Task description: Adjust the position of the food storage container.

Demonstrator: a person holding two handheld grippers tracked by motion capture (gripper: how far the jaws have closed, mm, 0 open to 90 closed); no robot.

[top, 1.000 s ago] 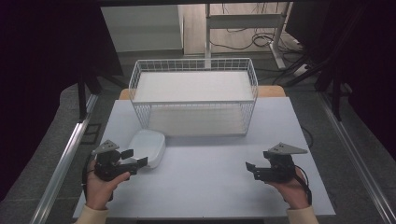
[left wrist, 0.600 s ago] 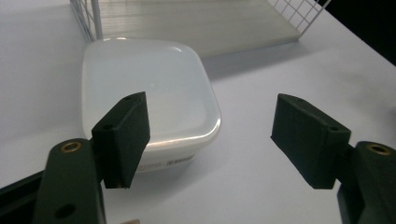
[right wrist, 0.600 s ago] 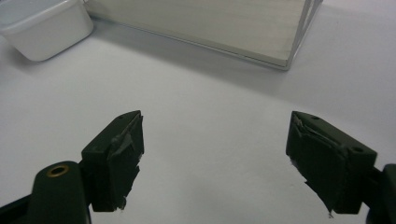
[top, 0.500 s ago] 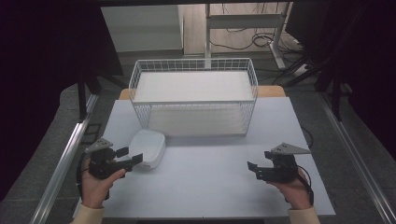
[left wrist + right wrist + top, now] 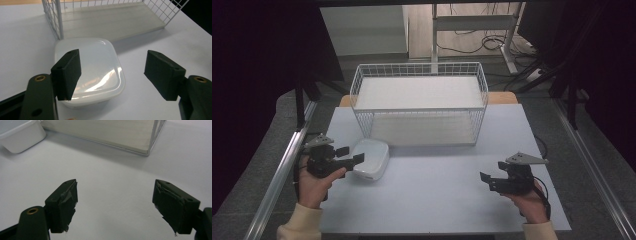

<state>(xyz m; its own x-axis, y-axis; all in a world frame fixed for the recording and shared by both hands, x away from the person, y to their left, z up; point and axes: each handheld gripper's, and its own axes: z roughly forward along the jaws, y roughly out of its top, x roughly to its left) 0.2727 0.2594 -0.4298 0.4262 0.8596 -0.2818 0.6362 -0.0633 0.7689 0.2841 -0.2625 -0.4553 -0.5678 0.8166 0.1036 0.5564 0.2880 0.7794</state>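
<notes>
Nothing is gripped yet: our left gripper (image 5: 112,75) spreads over the lidded white container (image 5: 97,72), outside the wire basket (image 5: 419,107), and our right gripper (image 5: 115,206) gapes empty.

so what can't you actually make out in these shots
- Inside of the white container: its closed lid hides it in the left gripper view and the high view.
- Its near left corner: the left tongs, open, cover it with one jaw in the left gripper view.
- Most of that container: cut off by the top left edge of the right gripper view.
- Far end of the wire basket: cut off by the top edge of both gripper views.
</notes>
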